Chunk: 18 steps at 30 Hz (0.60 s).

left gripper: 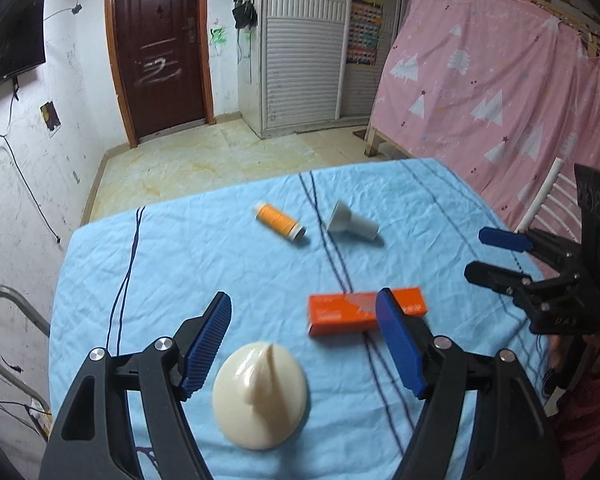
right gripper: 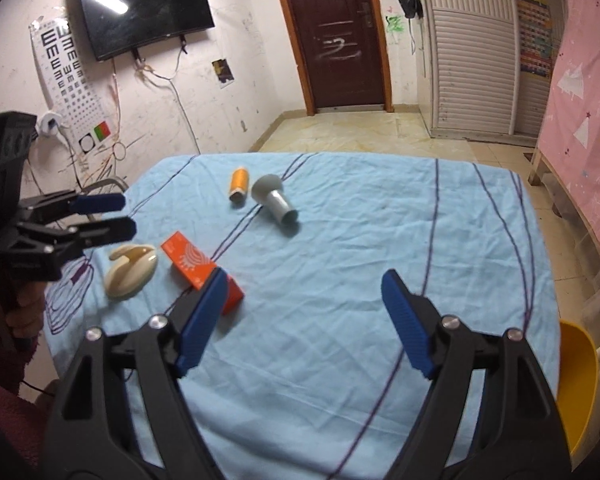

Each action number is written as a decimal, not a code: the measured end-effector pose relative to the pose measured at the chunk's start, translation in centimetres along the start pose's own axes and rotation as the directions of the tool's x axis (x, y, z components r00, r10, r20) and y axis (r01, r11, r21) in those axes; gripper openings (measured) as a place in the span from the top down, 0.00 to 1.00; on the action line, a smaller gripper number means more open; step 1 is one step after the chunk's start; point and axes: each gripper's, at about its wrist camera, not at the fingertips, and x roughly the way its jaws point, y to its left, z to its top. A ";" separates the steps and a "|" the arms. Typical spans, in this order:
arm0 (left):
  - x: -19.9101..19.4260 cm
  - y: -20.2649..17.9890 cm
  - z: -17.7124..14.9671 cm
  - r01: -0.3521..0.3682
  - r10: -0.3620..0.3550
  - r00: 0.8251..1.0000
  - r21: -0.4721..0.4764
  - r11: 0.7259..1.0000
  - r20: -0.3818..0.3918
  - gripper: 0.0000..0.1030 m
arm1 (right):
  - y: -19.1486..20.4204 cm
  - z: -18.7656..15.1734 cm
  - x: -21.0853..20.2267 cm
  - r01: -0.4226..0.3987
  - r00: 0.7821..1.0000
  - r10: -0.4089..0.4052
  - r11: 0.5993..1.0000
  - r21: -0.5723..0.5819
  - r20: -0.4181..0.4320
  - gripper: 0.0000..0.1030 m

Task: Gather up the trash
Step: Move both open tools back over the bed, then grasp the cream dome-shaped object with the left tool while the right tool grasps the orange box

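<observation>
Cream cap (left gripper: 260, 394) between open left hand-held gripper (left gripper: 306, 346) pads.

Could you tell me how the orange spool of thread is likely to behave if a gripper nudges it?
The orange spool lies on its side on the blue cloth, so it would probably roll. It looks small and likely light. Its round body may slip between pads unless gripped squarely.
</observation>
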 end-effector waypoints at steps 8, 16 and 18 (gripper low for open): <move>1.3 1.3 -2.7 -0.022 0.024 0.997 0.032 0.999 -0.075 0.36 | 2.6 0.4 1.9 -0.040 0.999 0.038 0.998 -0.057 -0.037 0.26; 2.4 1.6 -4.9 -0.048 0.059 0.989 0.084 0.995 -0.138 0.35 | 4.6 1.0 3.9 -0.065 0.995 0.056 0.991 -0.113 -0.077 0.24; 2.5 1.8 -5.0 -0.043 0.054 0.989 0.082 0.996 -0.140 0.35 | 5.0 1.2 4.4 -0.070 0.994 0.058 0.989 -0.133 -0.090 0.23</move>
